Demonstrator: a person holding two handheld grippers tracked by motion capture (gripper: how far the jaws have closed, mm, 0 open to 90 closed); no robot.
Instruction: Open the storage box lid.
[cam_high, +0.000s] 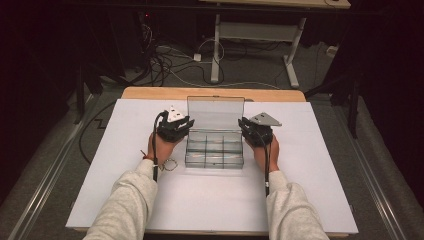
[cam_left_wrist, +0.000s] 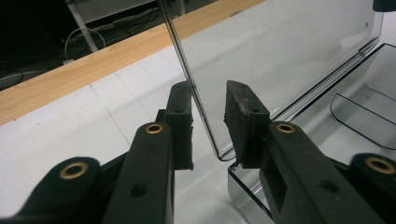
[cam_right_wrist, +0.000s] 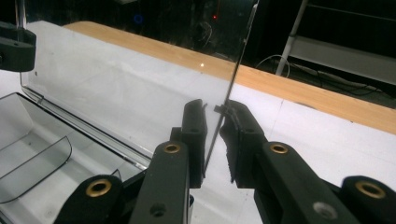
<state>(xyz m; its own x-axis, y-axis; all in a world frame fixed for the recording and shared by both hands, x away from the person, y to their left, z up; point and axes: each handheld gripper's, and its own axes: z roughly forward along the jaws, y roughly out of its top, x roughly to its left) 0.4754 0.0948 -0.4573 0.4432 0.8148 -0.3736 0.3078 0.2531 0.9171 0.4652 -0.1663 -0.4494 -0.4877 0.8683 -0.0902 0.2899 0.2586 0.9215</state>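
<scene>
box: a clear plastic box (cam_high: 215, 150) with small compartments sits at the middle of the table, toward its far half, resting on the white sheet.
lid: the clear lid (cam_high: 215, 113) stands open, upright at the back of the box; its two side edges run between the jaws of the two grippers.
left gripper: left gripper (cam_left_wrist: 208, 122) is at the lid's left edge, jaws narrowly apart with the thin edge (cam_left_wrist: 196, 105) in the gap, close to one jaw; a firm grip cannot be told.
right gripper: right gripper (cam_right_wrist: 216, 135) is at the lid's right edge, jaws nearly closed around it, the edge (cam_right_wrist: 229, 100) touching one jaw near its tip.
hands: a person's hands in pale grey sleeves hold both grippers, one each side of the box.
table: white sheet (cam_high: 125, 190) over a wooden table (cam_high: 150, 93).
</scene>
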